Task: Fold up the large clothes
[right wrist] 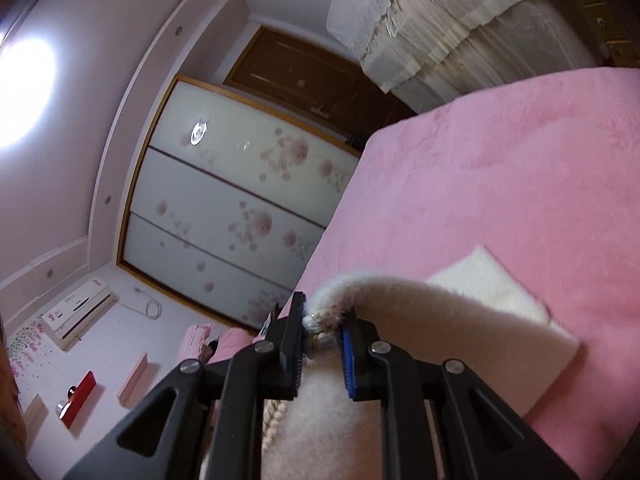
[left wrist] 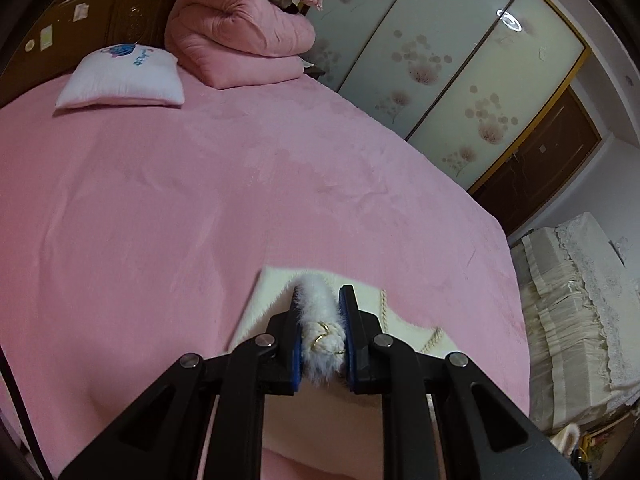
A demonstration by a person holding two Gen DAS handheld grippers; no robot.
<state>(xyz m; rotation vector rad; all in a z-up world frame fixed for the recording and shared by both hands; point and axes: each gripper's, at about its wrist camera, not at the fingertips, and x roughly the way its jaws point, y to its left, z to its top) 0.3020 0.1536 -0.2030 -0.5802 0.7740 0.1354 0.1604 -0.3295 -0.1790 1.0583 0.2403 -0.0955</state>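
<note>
1. My left gripper (left wrist: 320, 320) is clamped narrow on a fluffy, feather-like white trim of the big cream-white fuzzy garment (left wrist: 256, 308), with a gold-coloured metal detail caught between the blue pads; I hold it by the edge so the cloth hangs free below and I can steer that side
2. My right gripper (right wrist: 322, 336) is likewise pinched nearly closed on another part of the same garment (right wrist: 400, 300), at a braided cream cord along its edge; two grips on the edge let me lift and spread it, which I judge is the set-up for laying a fold
3. The garment is partly off the bed: a bunched length arches away from my right jaws, while a flat part (right wrist: 492, 284) rests on the soft pink plush bedspread (left wrist: 200, 200) near the bed's near end
4. It looks thick, soft and napped, cream to off-white, with a pearl-like braided trim (left wrist: 430, 338) running along one edge; its full outline is hidden under my grippers, so I cannot tell which part is sleeve or hem
5. The small white pillow (left wrist: 120, 80) and the folded pink quilt (left wrist: 236, 44) sit well apart at the headboard end, leaving me broad room to fold
</note>
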